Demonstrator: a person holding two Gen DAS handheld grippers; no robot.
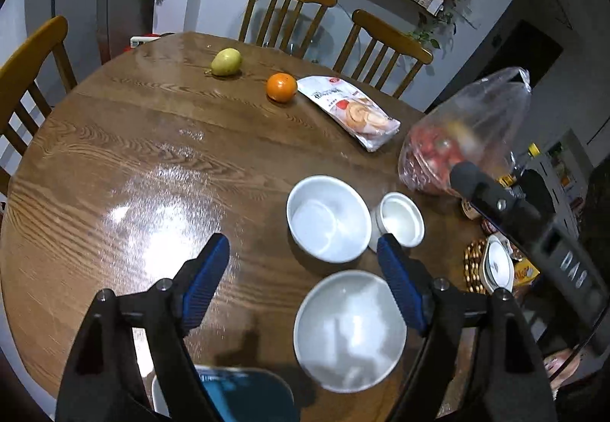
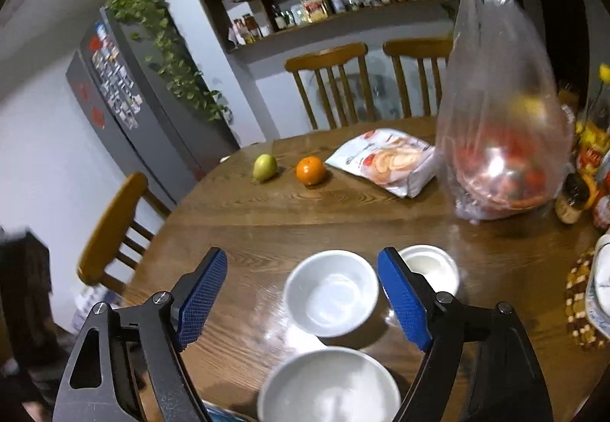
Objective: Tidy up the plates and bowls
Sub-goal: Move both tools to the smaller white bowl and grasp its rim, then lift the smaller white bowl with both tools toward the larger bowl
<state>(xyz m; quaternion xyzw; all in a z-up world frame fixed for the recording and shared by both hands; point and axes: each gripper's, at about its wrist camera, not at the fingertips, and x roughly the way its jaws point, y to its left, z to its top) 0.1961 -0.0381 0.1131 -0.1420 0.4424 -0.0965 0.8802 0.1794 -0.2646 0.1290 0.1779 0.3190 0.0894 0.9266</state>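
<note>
Both hand-held grippers hung above the round wooden surface (image 1: 114,162) with their blue pads spread apart and nothing between them: the left hand-held gripper (image 1: 303,288) and the right hand-held gripper (image 2: 303,302). The likeliest trouble was a clash of china: the near bowl (image 1: 349,330), the middle bowl (image 1: 328,218) and the small white cup (image 1: 404,218) sat close together, the cup just beside the middle bowl, so a pad coming down for one rim could knock its neighbour. The glazed rims looked slick and might slip from a shallow pinch. The clear bag of red produce (image 2: 499,140) stood near behind them and could be tipped by a careless sweep. All three vessels were plain white, empty and upright, unstacked, right of centre on the surface. A teal-edged item (image 1: 244,395) at the near edge was possibly a plate, though too cropped to tell.
</note>
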